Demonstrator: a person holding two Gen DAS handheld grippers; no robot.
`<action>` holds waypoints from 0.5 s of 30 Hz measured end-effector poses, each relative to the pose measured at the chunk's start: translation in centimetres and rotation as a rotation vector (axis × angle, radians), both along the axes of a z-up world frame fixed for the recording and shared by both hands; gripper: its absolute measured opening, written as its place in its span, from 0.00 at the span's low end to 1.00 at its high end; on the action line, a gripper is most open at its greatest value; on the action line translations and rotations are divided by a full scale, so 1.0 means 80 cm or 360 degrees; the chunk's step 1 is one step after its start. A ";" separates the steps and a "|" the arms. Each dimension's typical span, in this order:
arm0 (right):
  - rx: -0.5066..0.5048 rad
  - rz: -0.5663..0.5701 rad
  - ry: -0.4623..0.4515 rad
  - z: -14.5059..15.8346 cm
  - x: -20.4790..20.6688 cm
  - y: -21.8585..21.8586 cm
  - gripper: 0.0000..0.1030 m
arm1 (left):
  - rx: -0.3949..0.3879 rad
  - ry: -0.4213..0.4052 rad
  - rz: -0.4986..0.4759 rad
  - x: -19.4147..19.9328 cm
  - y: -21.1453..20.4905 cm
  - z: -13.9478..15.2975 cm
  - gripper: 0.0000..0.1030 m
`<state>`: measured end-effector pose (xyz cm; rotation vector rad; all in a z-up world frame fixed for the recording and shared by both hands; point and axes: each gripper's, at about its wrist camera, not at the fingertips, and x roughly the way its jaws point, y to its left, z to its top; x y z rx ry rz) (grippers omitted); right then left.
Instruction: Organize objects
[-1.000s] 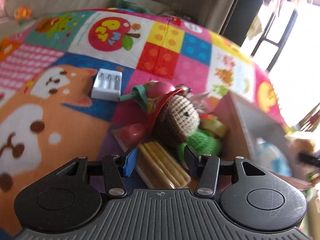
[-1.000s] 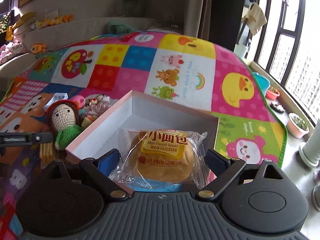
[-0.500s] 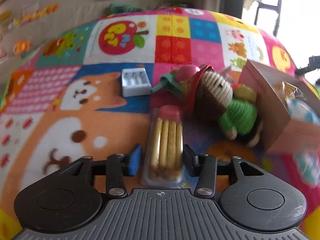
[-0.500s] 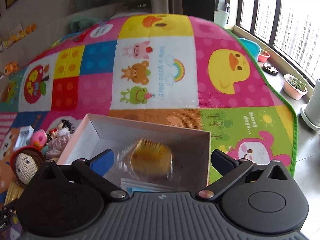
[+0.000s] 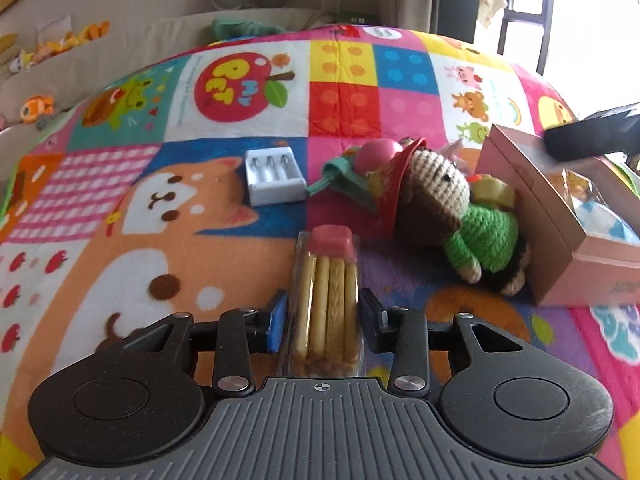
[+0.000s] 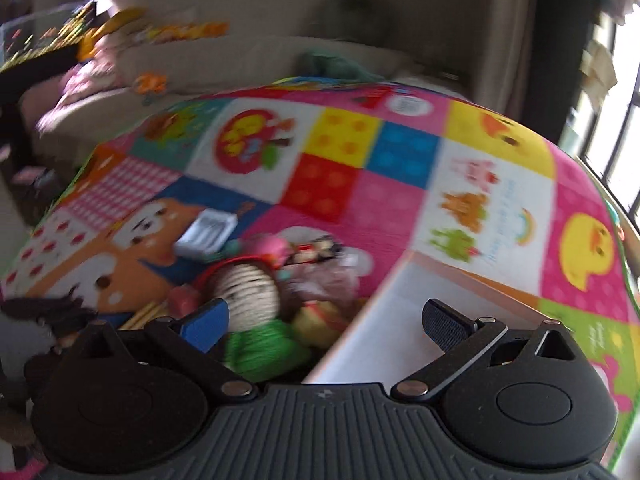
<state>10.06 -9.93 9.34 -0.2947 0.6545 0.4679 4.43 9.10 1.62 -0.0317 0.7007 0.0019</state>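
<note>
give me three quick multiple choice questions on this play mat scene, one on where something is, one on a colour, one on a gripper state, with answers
1. Where does the crochet doll lie?
A. inside the box
B. against the pink box's outer wall
C. on the charger

2. What colour is the doll's body?
A. green
B. blue
C. yellow

3. What is between the left gripper's jaws?
A. nothing
B. the white battery charger
C. the biscuit stick pack

Answers: B, it rests beside the box wall; A, green yarn; C, the pack sits between the closing jaws.
</note>
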 end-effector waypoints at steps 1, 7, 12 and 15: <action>-0.0050 0.0047 -0.0009 -0.008 -0.004 0.016 0.99 | 0.0001 0.0006 -0.0002 -0.007 0.005 0.000 0.36; -0.0314 0.0167 0.0022 -0.062 0.004 0.091 0.89 | 0.0031 -0.0009 0.0070 -0.052 0.046 0.000 0.36; -0.0420 0.0052 0.0127 -0.101 0.037 0.119 0.83 | -0.0023 -0.0057 0.0091 -0.069 0.072 -0.003 0.37; -0.0378 0.0018 0.0189 -0.104 0.043 0.119 0.74 | -0.0065 -0.0081 0.0088 -0.073 0.081 -0.004 0.37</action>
